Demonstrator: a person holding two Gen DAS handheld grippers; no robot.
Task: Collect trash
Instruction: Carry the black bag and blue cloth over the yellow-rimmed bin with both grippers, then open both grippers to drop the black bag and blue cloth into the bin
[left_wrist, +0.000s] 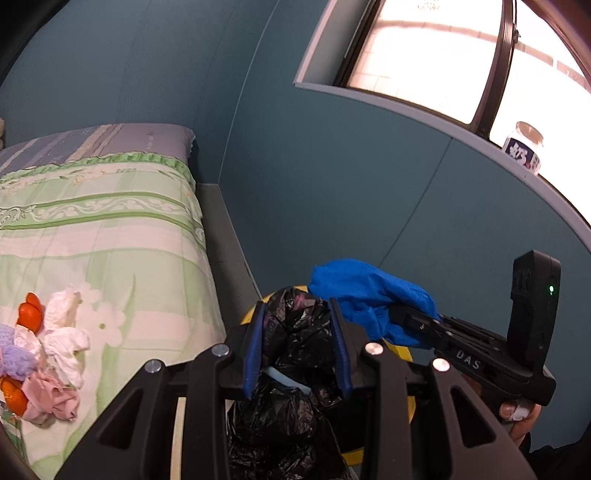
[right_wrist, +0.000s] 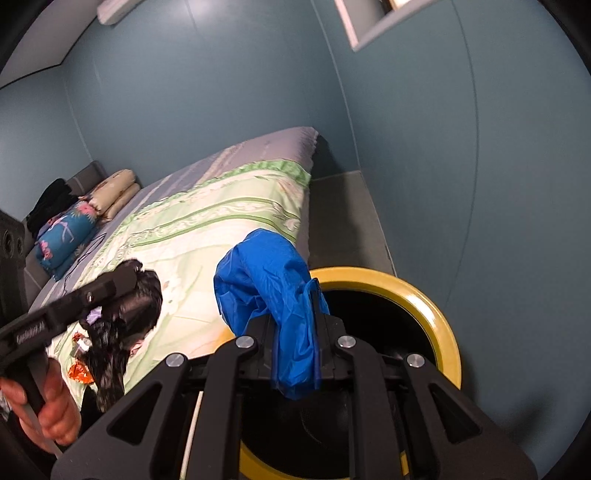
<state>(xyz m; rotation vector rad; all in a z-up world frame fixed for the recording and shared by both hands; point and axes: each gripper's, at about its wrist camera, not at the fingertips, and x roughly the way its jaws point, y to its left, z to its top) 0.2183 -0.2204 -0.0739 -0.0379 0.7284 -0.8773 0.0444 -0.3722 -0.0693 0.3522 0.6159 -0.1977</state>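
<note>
On the far left of the left wrist view I note a heap of trash on the bed (left_wrist: 122, 236): crumpled white tissues (left_wrist: 66, 332), orange peel pieces (left_wrist: 30, 312) and a pink wad (left_wrist: 55, 400), all lying together on the green floral cover. Moving right, my left gripper (left_wrist: 298, 345) is clenched on a crumpled black plastic bag (left_wrist: 291, 354), both blue pads pressed into the folds. The bag hangs over the yellow-rimmed bin (left_wrist: 400, 350), which stands on the floor just beside the bed frame. Further right, my right gripper (left_wrist: 397, 315) is grasping a blue plastic bag (left_wrist: 364, 295), bunched up close to the black one. A labelled bottle (left_wrist: 524, 147) stands on the window ledge at upper right.

The right wrist view confirms this: left gripper (right_wrist: 127, 286) holds the black bag (right_wrist: 122, 325) above the bed edge, right gripper (right_wrist: 295, 321) is closed on the blue bag (right_wrist: 266, 284), next to the bin's open mouth (right_wrist: 424, 295).
</note>
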